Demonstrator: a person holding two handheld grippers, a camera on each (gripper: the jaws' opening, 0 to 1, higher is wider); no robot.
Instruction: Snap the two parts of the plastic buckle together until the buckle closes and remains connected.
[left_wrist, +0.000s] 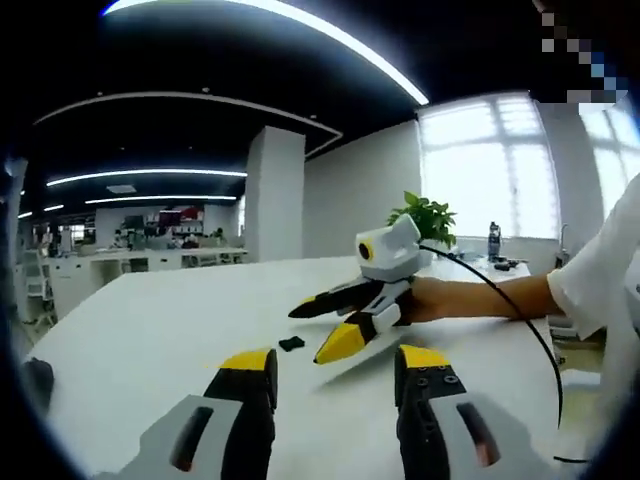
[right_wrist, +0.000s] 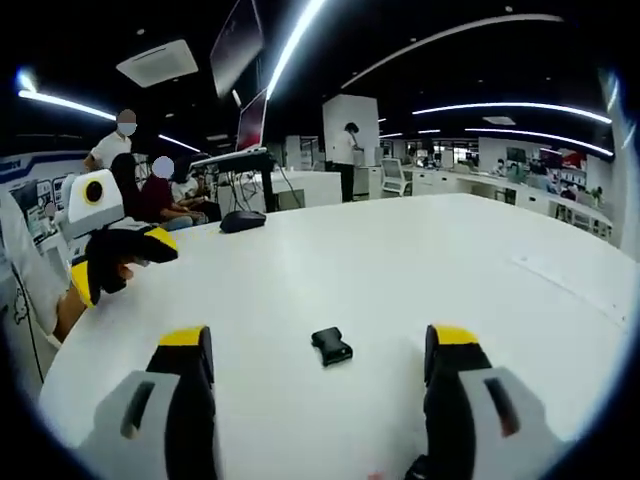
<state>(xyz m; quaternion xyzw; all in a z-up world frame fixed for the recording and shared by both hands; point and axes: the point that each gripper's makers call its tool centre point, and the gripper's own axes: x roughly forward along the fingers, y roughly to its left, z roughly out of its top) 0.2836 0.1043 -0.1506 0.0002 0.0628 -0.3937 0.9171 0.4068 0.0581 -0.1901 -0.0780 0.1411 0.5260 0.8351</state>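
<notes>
A small black plastic buckle (right_wrist: 331, 346) lies flat on the white table (right_wrist: 420, 260), a little ahead of my right gripper (right_wrist: 318, 338) and between its wide-open jaws, touching neither. I cannot tell whether it is one part or two joined. In the left gripper view the same buckle (left_wrist: 291, 343) sits just beyond my open left gripper (left_wrist: 335, 360), to the left of its midline. The right gripper (left_wrist: 318, 328), held by a hand, comes in from the right with its jaws spread just above the buckle. The left gripper (right_wrist: 120, 262) shows at the left edge, open and holding nothing.
A dark mouse-like object (right_wrist: 243, 220) lies far back on the table. A potted plant (left_wrist: 425, 215) and a bottle (left_wrist: 494, 240) stand at the far edge. A black cable (left_wrist: 520, 310) trails from the right gripper. People (right_wrist: 150, 185) are beyond the table.
</notes>
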